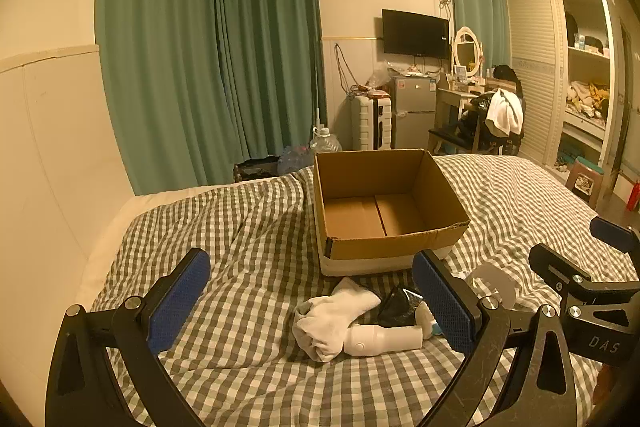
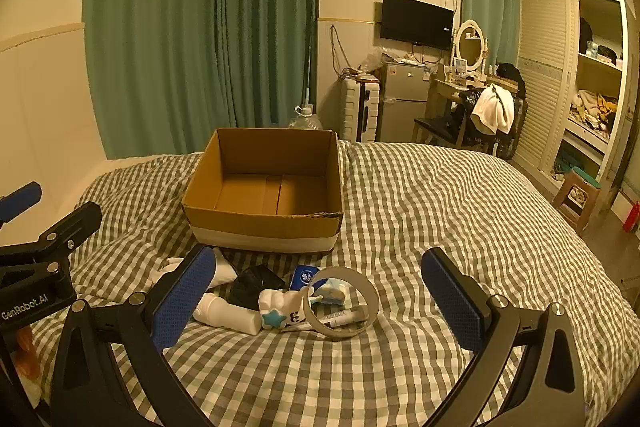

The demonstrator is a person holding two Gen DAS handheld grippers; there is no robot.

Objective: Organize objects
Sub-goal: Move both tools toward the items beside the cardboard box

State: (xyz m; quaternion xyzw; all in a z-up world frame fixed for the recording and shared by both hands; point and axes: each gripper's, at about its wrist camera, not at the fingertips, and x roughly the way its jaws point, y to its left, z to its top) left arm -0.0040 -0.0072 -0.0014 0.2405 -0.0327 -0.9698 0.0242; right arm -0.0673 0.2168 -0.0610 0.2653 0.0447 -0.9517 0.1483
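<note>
I've got both tongs spread wide, gripping nothing: left tongs (image 1: pixel 312 301), right tongs (image 2: pixel 318 297). Box (image 2: pixel 224 219) sits on the bed (image 2: pixel 460 211), far side of the pile. Pile near me: sock (image 1: pixel 332 319), white bottle (image 2: pixel 232 315), black bag (image 2: pixel 252 285), tape ring (image 2: pixel 370 297), marker (image 2: pixel 342 319). Left tongs' right finger (image 1: pixel 444 303) hides part of the pile.

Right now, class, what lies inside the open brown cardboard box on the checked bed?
Only the brown cardboard box's bare floor flaps show; the near wall hides the front strip.
</note>
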